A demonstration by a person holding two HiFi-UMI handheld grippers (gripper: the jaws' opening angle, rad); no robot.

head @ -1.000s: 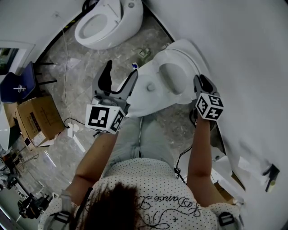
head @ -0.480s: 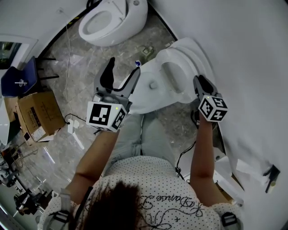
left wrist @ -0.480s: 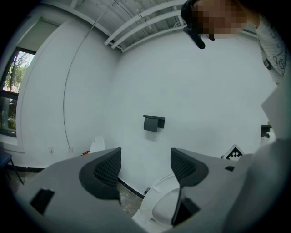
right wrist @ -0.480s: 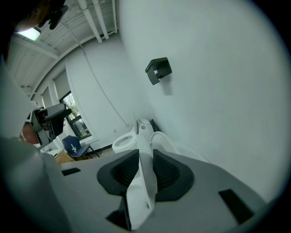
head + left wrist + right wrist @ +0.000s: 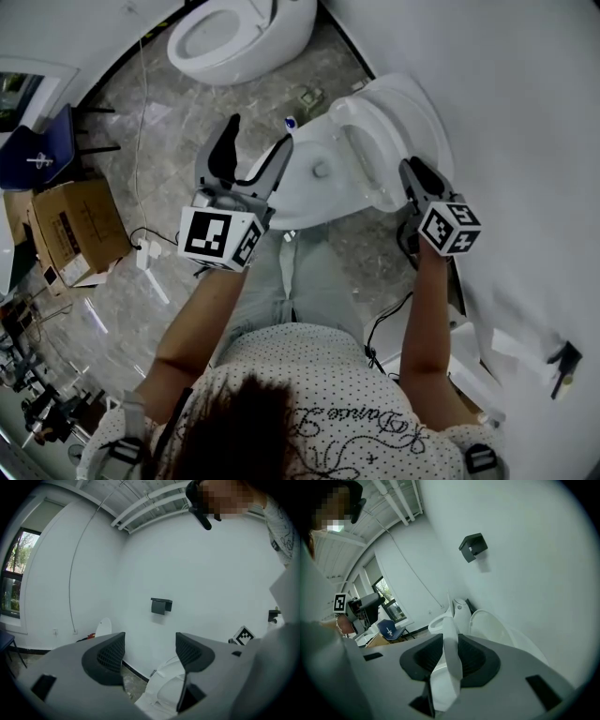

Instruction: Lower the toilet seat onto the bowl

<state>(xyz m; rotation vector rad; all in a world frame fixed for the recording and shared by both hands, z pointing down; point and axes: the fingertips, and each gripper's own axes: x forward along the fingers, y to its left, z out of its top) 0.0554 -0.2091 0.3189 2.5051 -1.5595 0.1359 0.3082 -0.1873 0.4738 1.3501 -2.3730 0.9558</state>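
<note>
1 toilet seat (image 5: 345, 111) raised; 2nd toilet (image 5: 272, 37), box (image 5: 75, 230), chair (image 5: 33, 159) L.

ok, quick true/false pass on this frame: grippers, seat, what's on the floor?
1. The right gripper's jaws are clamped on the toilet seat. True.
2. The left gripper also grips the seat. False: its jaws stand apart with nothing between them.
3. The seat lies flat on the bowl. False: it stands raised, off the bowl.
4. A second toilet stands further along the wall. True.
5. A cardboard box sits on the floor at the person's right. False: it is at their left.
</note>
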